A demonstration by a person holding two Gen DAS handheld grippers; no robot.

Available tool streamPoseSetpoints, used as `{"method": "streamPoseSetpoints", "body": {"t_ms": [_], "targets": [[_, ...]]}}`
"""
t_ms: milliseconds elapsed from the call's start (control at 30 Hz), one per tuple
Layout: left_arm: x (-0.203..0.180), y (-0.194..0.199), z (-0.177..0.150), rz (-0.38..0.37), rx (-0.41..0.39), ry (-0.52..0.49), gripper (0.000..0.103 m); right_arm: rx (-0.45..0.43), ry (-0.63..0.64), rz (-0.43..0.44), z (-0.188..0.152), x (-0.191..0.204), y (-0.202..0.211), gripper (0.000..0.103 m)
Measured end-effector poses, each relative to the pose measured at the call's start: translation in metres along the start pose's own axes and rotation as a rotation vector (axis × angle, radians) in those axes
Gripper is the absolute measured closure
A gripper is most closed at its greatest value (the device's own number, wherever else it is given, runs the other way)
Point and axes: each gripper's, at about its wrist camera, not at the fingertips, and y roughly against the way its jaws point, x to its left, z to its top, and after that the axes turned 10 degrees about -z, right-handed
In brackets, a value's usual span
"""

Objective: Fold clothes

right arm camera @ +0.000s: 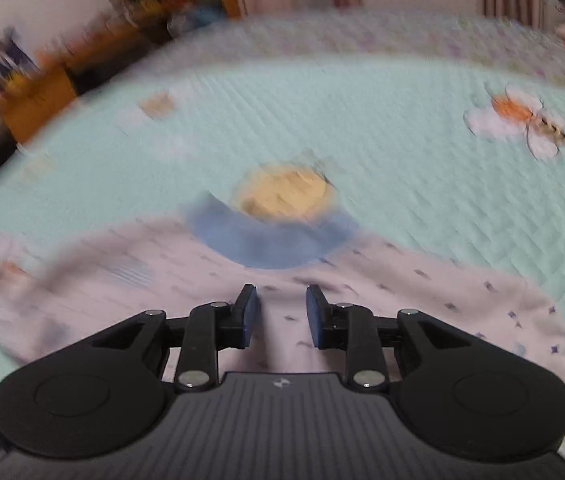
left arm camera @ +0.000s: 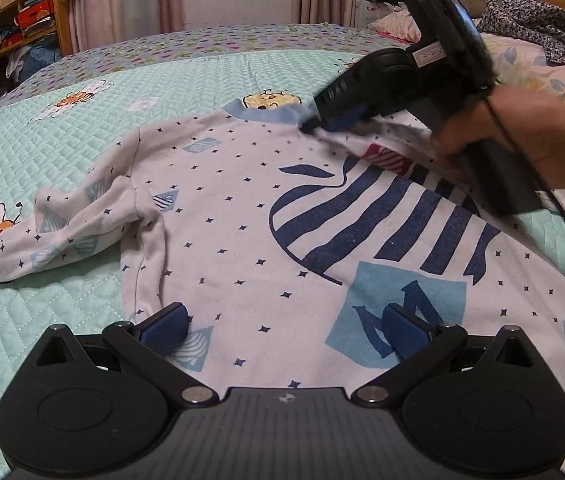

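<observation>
A white long-sleeved shirt [left arm camera: 242, 208] with small dark stars, a blue collar [left arm camera: 270, 114] and a striped blue print lies flat on the bed. Its left sleeve [left arm camera: 62, 228] is crumpled out to the side. My left gripper [left arm camera: 286, 330] is open wide just above the shirt's near hem. My right gripper [left arm camera: 310, 126], held by a hand [left arm camera: 482, 132], points down at the shoulder beside the collar, where the fabric is bunched. In the blurred right wrist view, the right gripper [right arm camera: 282, 312] stands slightly open over white cloth below the collar [right arm camera: 266, 240]; nothing is pinched.
A mint quilted bedspread [left arm camera: 82, 128] with bee and flower prints covers the bed. A bookshelf [left arm camera: 6, 16] stands at the far left and curtains hang at the back. Loose dark patterned clothes [left arm camera: 538, 28] lie by the wooden headboard at the far right.
</observation>
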Motion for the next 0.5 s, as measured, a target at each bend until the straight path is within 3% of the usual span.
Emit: {"method": "streamPoseSetpoints", "body": {"t_ms": [67, 200, 267, 333, 433, 500], "targets": [[0.001, 0.000, 0.002, -0.004, 0.009, 0.010, 0.000, -0.037, -0.063, 0.005, 0.008, -0.011, -0.009, 0.086], [0.008, 0.010, 0.013, -0.044, 0.028, 0.057, 0.004, -0.125, -0.310, 0.053, 0.006, -0.039, 0.018, 0.064], [0.013, 0.021, 0.025, -0.096, 0.008, 0.085, 0.010, -0.130, -0.338, 0.098, 0.000, -0.049, 0.035, 0.064], [0.020, 0.027, 0.043, -0.142, -0.034, 0.111, 0.007, -0.131, -0.372, 0.157, -0.007, -0.060, 0.047, 0.064], [0.035, 0.008, 0.080, -0.110, -0.048, 0.167, 0.001, -0.114, -0.426, 0.213, -0.013, -0.073, 0.053, 0.064], [0.054, -0.028, 0.101, -0.052, 0.005, 0.205, 0.003, -0.087, -0.450, 0.249, -0.015, -0.080, 0.048, 0.062]]}}
